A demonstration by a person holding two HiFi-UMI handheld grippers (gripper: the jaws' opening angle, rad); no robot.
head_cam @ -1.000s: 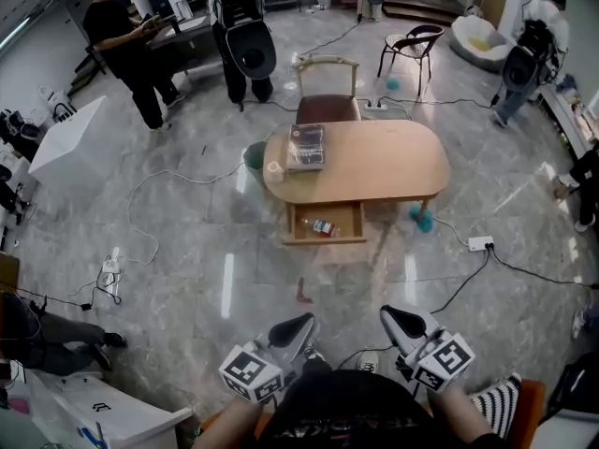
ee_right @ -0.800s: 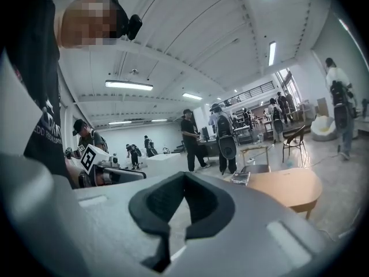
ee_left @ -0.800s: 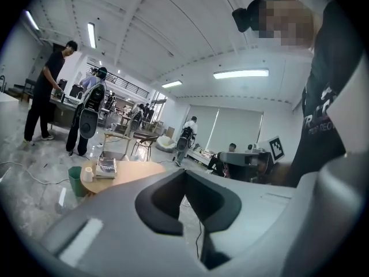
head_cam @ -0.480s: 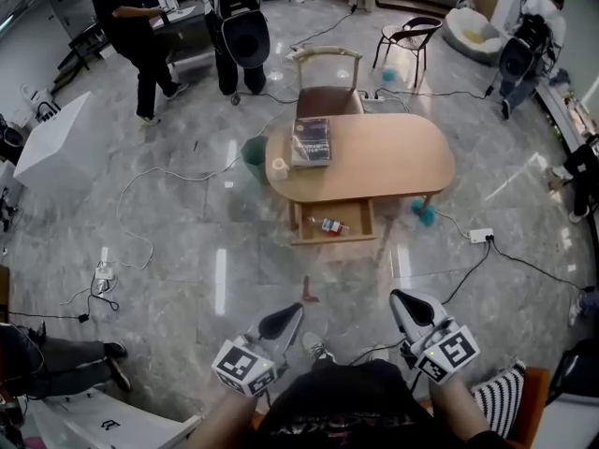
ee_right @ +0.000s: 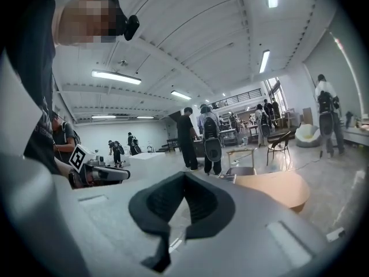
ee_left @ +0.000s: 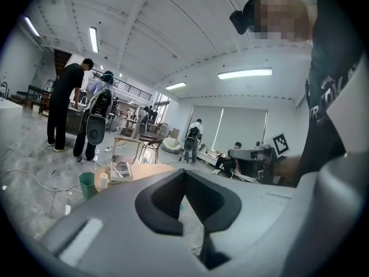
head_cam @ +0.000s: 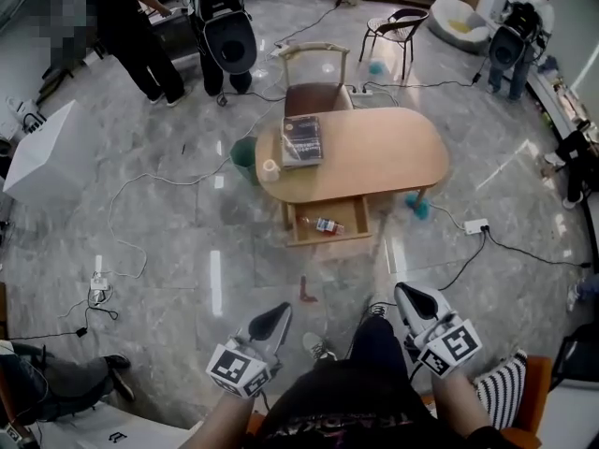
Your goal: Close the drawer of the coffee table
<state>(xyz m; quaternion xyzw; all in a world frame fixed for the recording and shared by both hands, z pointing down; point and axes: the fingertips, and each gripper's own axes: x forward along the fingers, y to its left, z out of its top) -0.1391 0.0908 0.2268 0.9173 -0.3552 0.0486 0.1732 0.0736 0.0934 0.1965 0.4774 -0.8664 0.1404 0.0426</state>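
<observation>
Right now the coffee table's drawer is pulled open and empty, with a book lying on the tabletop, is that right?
Not quite. The drawer is pulled open, but it is not empty: a small bottle lies inside it, as the head view shows. The book does lie on the coffee table.

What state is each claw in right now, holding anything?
Left claw: closed, nothing between its jaws.
Right claw: closed, nothing between its jaws.
</observation>
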